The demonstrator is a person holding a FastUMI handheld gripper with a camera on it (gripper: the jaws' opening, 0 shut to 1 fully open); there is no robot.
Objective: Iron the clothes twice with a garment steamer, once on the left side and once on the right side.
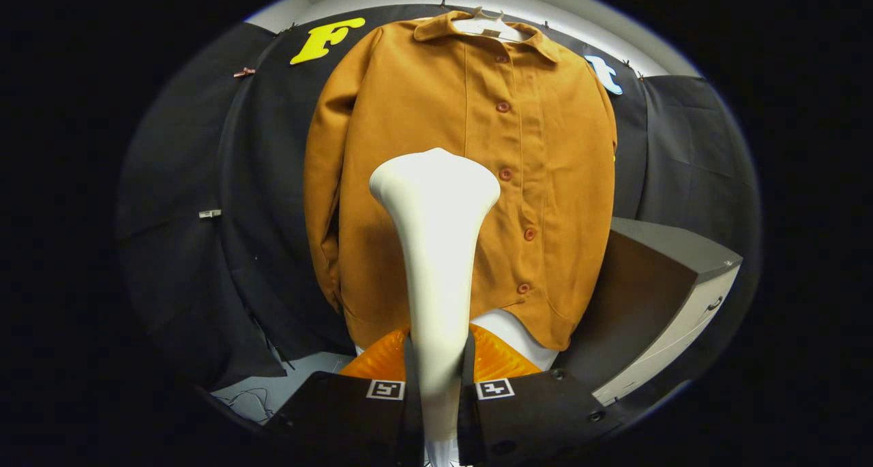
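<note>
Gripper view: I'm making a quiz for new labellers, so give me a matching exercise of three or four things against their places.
Things:
1. steamer
2. jacket
3. hanger
4. cabinet

Places:
A. inside the jacket's collar
B. clamped in the gripper
C. beside the jacket's buttoned edge, low down
D. hanging on the black cloth wall

Pairs: 1-B, 2-D, 3-A, 4-C

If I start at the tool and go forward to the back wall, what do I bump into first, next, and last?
The tool, shut on the white steamer, then the steamer's wide head, then the orange shirt on its hanger, then the black wall cloth.
</note>
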